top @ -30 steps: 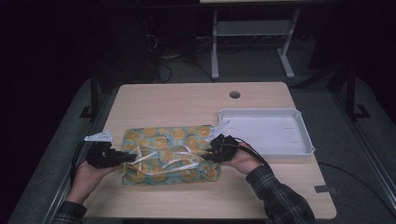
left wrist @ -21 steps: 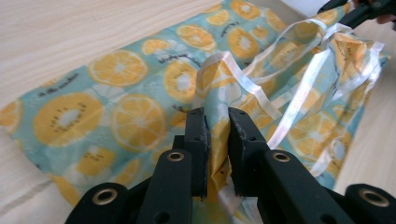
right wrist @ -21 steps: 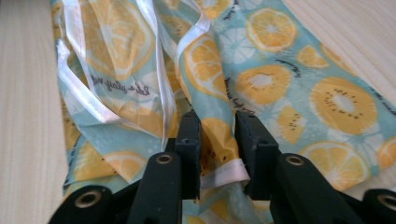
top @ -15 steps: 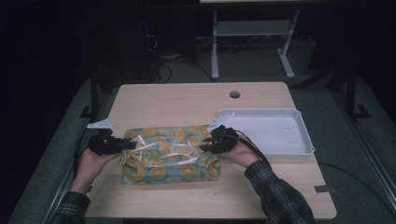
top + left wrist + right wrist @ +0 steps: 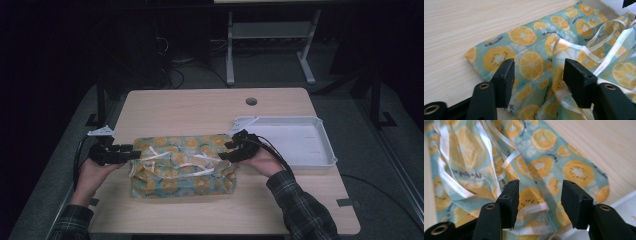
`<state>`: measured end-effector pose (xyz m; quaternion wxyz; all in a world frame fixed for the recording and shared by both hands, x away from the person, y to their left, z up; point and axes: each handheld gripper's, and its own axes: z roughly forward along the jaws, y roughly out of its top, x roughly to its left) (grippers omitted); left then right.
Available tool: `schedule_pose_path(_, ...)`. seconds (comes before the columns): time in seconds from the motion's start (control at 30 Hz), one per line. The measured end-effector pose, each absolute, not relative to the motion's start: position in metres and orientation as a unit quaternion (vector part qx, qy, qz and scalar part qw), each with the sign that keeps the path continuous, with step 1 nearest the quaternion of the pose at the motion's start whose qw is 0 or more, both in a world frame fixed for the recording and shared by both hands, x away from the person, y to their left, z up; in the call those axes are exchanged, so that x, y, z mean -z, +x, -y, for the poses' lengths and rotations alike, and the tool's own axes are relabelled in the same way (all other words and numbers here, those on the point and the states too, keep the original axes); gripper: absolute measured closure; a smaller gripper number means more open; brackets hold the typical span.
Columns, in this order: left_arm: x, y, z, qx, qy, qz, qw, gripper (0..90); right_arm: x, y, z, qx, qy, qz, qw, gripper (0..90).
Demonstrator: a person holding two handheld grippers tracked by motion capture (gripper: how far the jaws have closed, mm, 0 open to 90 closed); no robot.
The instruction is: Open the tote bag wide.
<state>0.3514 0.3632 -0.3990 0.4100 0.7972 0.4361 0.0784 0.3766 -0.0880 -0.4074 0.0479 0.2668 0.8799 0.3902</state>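
Observation:
A folded teal cloth (image 5: 182, 170) printed with orange and kiwi slices lies flat on the wooden table (image 5: 200, 110), with white straps (image 5: 192, 167) strewn across its top. My left gripper (image 5: 134, 151) is at the cloth's left end. Its jaws have just been opening and now stand open (image 5: 537, 67) over the fabric, with the pads off it. My right gripper (image 5: 226, 151) is at the cloth's right end. Its jaws have also just been opening (image 5: 539, 188); cloth and straps lie beneath the gap, with nothing pinched.
A shallow white tray (image 5: 320, 150) sits at the right of the table, its near corner close behind my right gripper. A round cable hole (image 5: 251, 101) lies at the table's far edge. A metal stand (image 5: 270, 35) is on the floor beyond.
Both grippers have shifted slightly toward the far side at the cloth's two ends. Their jaws have spread apart. The cloth has stayed in place on the table.

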Motion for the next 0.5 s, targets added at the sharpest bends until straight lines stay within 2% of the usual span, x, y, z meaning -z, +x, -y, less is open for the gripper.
schedule_pose_path(0.27, 0.386, 0.336, -0.379, -0.084, 0.794, -0.436, 0.415, 35.2, 0.394, 0.371, 0.103, -0.421, 0.269, -0.865, 0.048, 45.1)
schedule_pose_path(0.5, 0.384, 0.321, -0.388, -0.082, 0.798, -0.435, 0.409, 33.6, 0.381, 0.361, 0.098, -0.435, 0.242, -0.866, 0.035, 43.7)
